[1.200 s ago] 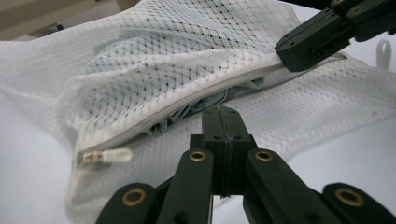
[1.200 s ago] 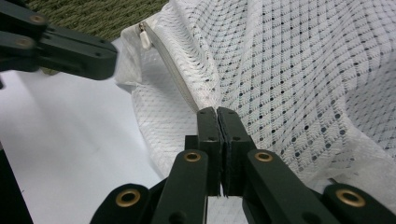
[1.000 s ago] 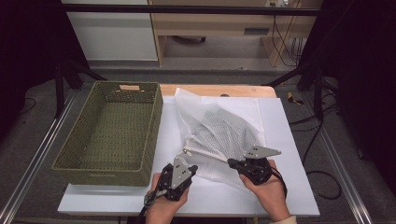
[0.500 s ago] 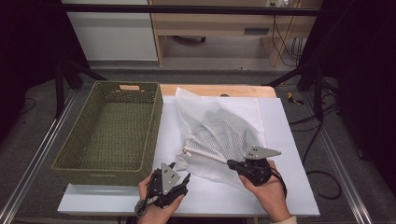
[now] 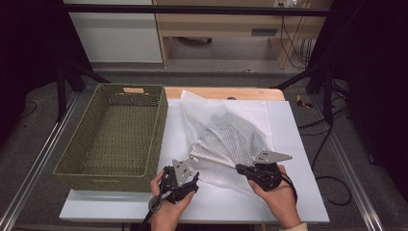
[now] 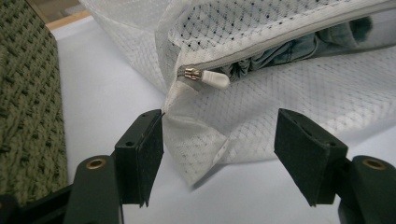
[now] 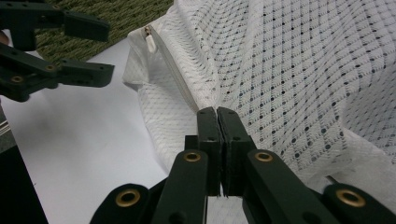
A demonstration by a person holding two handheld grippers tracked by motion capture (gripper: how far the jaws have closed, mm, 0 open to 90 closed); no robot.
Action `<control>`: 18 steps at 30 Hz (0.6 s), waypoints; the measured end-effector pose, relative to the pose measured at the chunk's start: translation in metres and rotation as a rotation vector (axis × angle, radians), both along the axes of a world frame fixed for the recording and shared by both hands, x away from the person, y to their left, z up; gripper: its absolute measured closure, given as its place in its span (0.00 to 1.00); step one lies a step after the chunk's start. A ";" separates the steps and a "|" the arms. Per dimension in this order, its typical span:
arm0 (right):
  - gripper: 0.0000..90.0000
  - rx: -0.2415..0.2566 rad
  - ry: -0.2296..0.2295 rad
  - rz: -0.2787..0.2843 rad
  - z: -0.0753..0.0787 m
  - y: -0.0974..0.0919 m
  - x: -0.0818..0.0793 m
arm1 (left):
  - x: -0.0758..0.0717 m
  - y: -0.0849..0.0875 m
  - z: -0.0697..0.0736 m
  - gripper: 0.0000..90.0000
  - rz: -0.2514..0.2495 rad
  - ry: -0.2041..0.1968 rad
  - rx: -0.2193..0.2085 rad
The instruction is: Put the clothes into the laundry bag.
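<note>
A white mesh laundry bag (image 5: 231,134) lies on the white table top (image 5: 298,159), with blue cloth (image 6: 289,46) visible through its part-open zipper. My left gripper (image 5: 191,174) is open at the bag's near left corner. Its jaws have just been opening, and the limp corner (image 6: 201,144) hangs between the pads (image 6: 152,140) without being pressed. The zipper pull (image 6: 215,79) sits just beyond them. My right gripper (image 5: 238,167) is shut on the bag's edge (image 7: 217,111) along the zipper seam. The left gripper (image 7: 70,51) also shows from the right gripper view, jaws apart.
A green woven basket (image 5: 159,134) stands empty along the table's left side, close to my left gripper. A wooden strip (image 5: 216,92) runs behind the bag. Bare white surface lies in front of both hands and to the bag's right.
The left gripper's jaws went from shut on the bag's corner to wide apart, letting the corner drop. That hand shifted slightly toward the table's front. The right gripper stayed put.
</note>
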State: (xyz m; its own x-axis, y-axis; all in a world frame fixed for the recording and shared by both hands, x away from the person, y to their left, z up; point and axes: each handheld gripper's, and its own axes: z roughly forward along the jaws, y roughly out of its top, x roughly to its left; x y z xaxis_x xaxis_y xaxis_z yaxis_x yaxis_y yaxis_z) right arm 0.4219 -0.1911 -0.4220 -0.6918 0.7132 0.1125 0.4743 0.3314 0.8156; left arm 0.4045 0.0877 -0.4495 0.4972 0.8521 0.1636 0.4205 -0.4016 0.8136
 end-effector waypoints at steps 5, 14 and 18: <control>0.99 0.004 0.002 -0.001 0.001 -0.001 -0.001 | 0.015 -0.008 -0.005 0.37 0.036 0.014 0.028; 0.99 0.005 0.001 0.003 0.002 -0.004 0.000 | 0.035 -0.007 -0.015 0.45 0.064 0.053 0.059; 0.99 0.004 0.001 0.001 0.002 -0.003 0.000 | 0.040 -0.008 -0.013 0.51 0.064 0.062 0.048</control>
